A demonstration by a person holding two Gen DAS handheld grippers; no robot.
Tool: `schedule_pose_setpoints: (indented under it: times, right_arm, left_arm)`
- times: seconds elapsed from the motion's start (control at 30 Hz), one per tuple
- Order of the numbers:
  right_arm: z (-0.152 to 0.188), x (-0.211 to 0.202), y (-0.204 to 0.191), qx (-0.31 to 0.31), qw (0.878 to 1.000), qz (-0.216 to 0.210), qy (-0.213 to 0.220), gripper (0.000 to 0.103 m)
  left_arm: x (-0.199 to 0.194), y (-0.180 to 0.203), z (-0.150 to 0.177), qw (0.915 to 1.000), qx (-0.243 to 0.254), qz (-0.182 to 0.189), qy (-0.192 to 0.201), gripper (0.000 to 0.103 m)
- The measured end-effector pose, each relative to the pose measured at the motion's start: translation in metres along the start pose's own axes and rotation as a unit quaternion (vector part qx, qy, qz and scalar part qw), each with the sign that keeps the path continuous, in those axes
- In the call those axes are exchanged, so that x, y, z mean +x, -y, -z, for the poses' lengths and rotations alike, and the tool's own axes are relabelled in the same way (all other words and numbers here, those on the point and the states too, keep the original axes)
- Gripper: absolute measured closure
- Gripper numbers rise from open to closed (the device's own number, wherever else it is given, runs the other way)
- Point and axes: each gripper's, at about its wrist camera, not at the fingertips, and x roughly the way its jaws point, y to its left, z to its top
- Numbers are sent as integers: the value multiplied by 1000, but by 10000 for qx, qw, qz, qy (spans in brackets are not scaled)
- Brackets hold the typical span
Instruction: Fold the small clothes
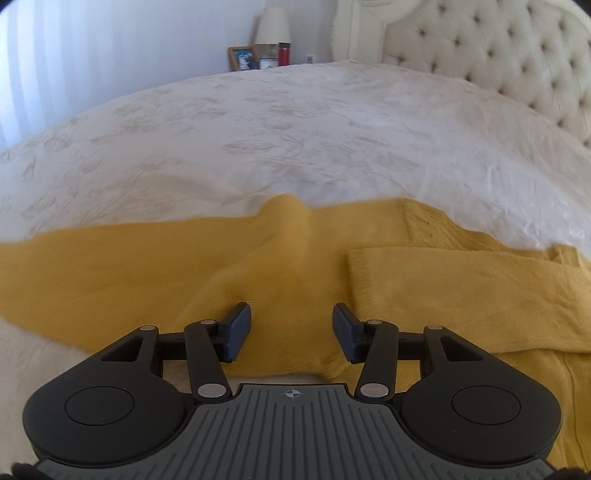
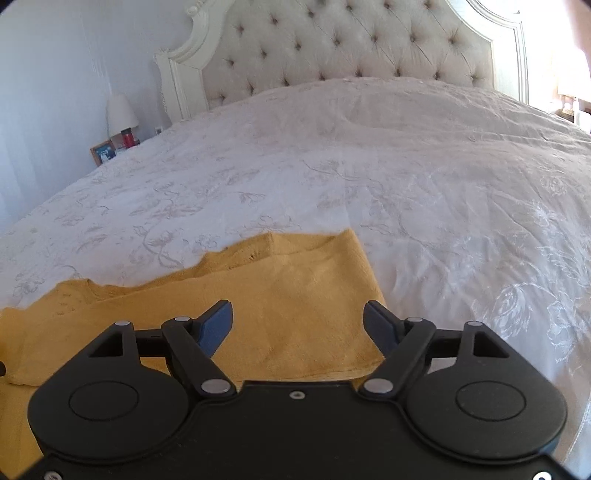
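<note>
On a wide bed (image 2: 369, 155) with a white, leaf-patterned cover, a mustard-yellow knit sweater (image 1: 155, 273) lies spread along the near edge. It looks soft and finely ribbed, with a limp, slightly fuzzy surface that takes creases easily.

Seen from the left wrist, the left gripper (image 1: 291, 330) hangs just above the middle of the garment. Its two dark blue rubber pads stand apart, with yellow cloth showing below the gap but nothing pinched between them. To its right, one sleeve (image 1: 443, 288) already lies folded across the body as a flat band with a straight edge. To its left, the other side stretches out long and flat toward the edge of the view.

Seen from the right wrist, the right gripper (image 2: 298, 328) hovers over the folded right side, near the sweater's straight outer edge. Its jaws are spread wide and hold nothing.

The folding appears to be partway through: one side is turned in, the other is not yet. The next move probably calls for reaching the outstretched left side, pinching a single layer near its end, and carrying it across without dragging the rest.

Behind the bed stands a cream tufted headboard (image 2: 351, 44) with button dimples. A lamp (image 1: 272, 27), a red bottle (image 1: 284, 53) and a framed picture (image 1: 242, 58) sit beside it.
</note>
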Motion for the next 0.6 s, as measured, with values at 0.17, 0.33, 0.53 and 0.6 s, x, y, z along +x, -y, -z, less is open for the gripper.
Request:
schedule_pose_setpoints:
  times: [0.17, 0.33, 0.53, 0.6]
  right_arm:
    - [0, -5, -22, -307, 9971, -660, 203, 16]
    - [6, -5, -45, -589, 9910, -1187, 186, 9]
    - [15, -8, -65, -970, 9860, -1341, 214, 1]
    - [17, -9, -70, -1089, 9845, -1354, 237, 1]
  left_arm:
    - [-14, -57, 2, 9986, -500, 156, -29, 51]
    - [-28, -110, 3, 9957, -826, -411, 73, 26]
    - [-42, -182, 11, 9801, -1814, -790, 185, 23]
    - [-43, -203, 15, 9728, -2152, -831, 218, 23]
